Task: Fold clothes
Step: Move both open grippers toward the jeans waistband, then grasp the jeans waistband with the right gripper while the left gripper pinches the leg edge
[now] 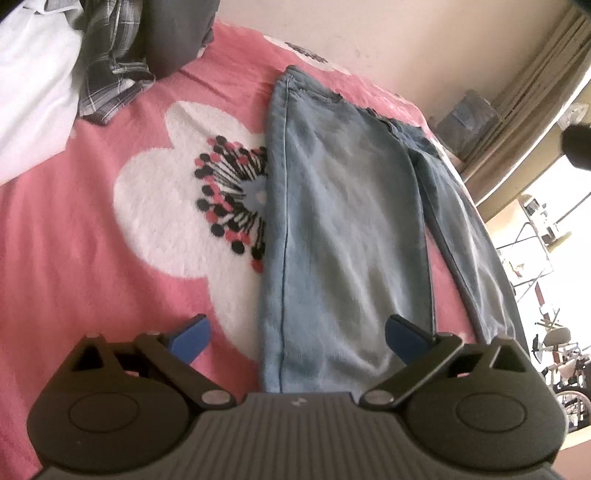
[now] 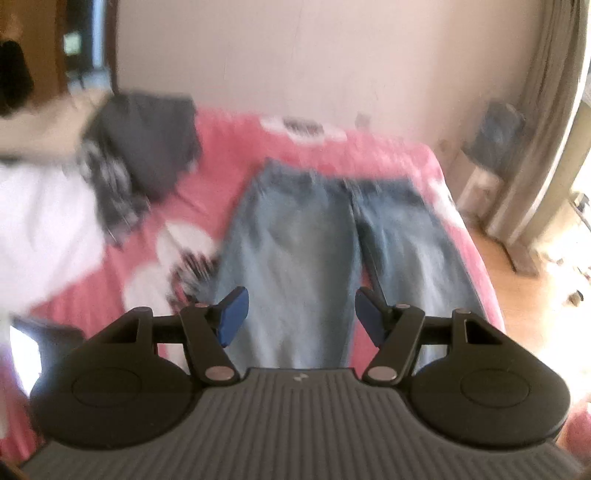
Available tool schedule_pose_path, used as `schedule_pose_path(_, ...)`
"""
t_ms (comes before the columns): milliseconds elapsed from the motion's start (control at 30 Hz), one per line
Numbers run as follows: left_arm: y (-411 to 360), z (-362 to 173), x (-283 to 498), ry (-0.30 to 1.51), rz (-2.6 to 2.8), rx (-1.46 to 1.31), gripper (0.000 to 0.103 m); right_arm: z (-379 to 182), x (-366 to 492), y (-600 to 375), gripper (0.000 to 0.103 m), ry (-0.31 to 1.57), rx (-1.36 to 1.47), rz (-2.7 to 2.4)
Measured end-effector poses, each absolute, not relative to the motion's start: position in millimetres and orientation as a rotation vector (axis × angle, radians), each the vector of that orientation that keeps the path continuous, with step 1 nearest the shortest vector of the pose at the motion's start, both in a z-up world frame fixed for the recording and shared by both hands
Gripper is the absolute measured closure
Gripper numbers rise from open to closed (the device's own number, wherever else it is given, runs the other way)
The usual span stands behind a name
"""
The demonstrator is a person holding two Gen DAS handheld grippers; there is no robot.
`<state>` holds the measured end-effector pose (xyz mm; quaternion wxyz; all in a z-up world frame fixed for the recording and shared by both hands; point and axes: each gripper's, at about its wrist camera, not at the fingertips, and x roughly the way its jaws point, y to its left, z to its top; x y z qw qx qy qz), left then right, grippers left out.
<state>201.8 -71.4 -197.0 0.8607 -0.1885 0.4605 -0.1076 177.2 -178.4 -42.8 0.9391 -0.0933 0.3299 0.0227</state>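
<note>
I see the jeans [image 1: 343,221] spread flat, legs apart, ahead of both jaws; left gripper [image 1: 297,338] and right gripper [image 2: 297,317] gape wide, empty. I judge a hem grab comes next.

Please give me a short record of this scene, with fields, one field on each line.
surface: bed with pink flowered blanket
task item: light blue jeans, spread flat, legs pointing toward the cameras
other clothes: plaid shirt, dark grey garment, white cloth, piled at far left
left gripper: open, empty, over a jeans leg
right gripper: open, empty
image quality: right view blurred
</note>
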Motion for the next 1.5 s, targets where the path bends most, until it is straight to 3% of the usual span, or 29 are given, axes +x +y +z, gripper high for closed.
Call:
schedule_pose_path(300, -76, -194, 210, 0.917, -0.212, -0.340, 0.006, -65, 187, -207, 0.038, 0.755, -0.028, 0.059)
schedule_pose_path(667, -69, -194, 246, 0.847, -0.153, -0.266, 0.010, -72, 239, -250, 0.038, 0.660, 0.076, 0.100)
schedule_pose_path(800, -78, -197, 255, 0.871, -0.171, -0.238, 0.024, -77, 268, -264, 0.038, 0.625, 0.015, 0.094)
schedule_pose_path(933, -90, -201, 258, 0.862, -0.174, -0.198, 0.027, -88, 308, -264, 0.038, 0.632, -0.014, 0.122)
schedule_pose_path(1500, -86, -204, 255, 0.846, -0.171, -0.223, 0.029, -115, 367, -238, 0.037, 0.768, -0.009, 0.310)
